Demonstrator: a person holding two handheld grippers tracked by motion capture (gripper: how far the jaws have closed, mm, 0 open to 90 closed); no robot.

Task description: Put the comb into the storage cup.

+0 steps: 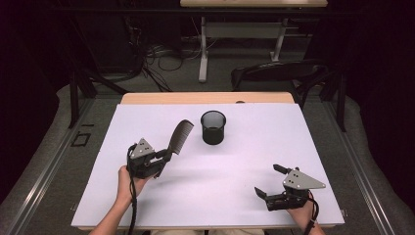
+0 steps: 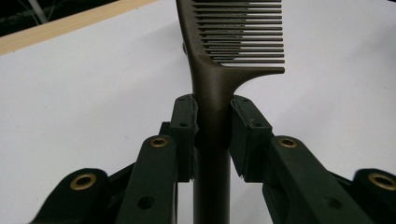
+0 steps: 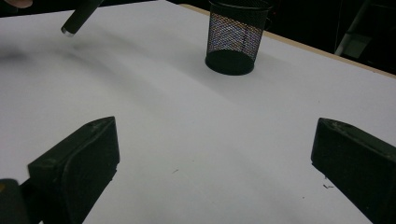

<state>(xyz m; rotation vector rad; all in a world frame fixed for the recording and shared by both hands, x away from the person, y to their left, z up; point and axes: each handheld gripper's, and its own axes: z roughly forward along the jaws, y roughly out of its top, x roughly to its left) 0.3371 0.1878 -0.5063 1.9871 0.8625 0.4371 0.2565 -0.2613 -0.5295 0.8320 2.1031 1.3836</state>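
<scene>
dark brown comb [image 2: 219,88] stood clamped by its handle between my left gripper's [image 1: 165,155] jaws, teeth beyond them; my right gripper's [image 1: 268,181] jaws gaped wide over bare desk [image 1: 235,166], mesh cup [image 3: 237,37] ahead.

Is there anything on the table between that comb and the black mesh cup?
Nothing visible. The left gripper holds the comb by its handle, raised and tilted toward the mesh cup. The white table between them is bare, and the right gripper rests open, well off to the side.
</scene>
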